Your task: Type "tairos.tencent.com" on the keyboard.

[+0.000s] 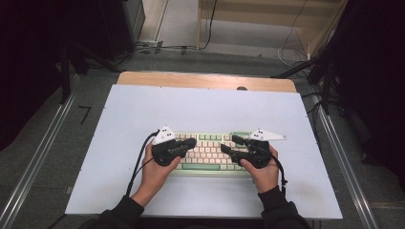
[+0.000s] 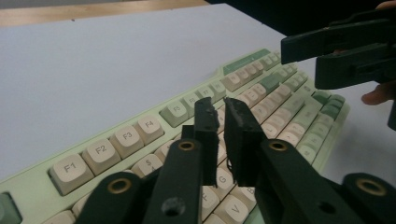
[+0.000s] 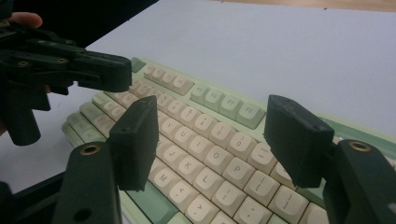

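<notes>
Pale blue mat point(image 1: 143, 109) covers the wooden table point(image 1: 200, 80), bearing a keyboard point(image 1: 210, 151).

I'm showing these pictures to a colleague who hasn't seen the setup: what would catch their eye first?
Most striking is the pale green and cream keyboard near the front middle of the white table. Two black hand-held grippers hover over it, facing each other: the left gripper with jaws nearly together and nothing between them, the right gripper with jaws wide apart above the letter keys.
</notes>
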`<move>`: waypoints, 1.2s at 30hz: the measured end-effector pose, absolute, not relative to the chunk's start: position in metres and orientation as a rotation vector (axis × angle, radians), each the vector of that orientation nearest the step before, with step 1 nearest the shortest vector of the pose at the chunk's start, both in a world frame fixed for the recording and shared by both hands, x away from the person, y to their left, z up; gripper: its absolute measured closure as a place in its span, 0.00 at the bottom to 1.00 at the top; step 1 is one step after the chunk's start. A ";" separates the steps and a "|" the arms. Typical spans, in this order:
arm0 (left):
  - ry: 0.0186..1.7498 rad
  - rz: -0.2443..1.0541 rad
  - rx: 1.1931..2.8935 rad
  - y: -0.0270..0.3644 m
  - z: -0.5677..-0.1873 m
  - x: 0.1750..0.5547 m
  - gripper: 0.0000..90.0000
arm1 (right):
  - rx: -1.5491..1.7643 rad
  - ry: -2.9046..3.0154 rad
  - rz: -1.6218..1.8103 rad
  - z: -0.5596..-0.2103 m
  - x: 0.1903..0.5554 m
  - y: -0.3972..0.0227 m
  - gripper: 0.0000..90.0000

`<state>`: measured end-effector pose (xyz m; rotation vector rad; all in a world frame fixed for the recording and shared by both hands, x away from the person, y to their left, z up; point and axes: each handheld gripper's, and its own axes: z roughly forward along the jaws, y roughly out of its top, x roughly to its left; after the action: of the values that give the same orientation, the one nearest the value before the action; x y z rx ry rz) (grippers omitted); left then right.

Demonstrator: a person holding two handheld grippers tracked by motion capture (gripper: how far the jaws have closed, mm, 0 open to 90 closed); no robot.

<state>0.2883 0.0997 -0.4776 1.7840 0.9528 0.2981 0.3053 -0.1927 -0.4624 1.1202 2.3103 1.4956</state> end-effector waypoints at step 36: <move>1.023 0.278 1.810 0.099 -0.469 0.304 0.63 | 1.133 2.316 1.475 -0.465 0.305 -0.195 0.38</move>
<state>0.3043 0.0988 -0.4688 1.8096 1.0225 0.2778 0.3051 -0.1950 -0.4648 1.1331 2.3163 1.4745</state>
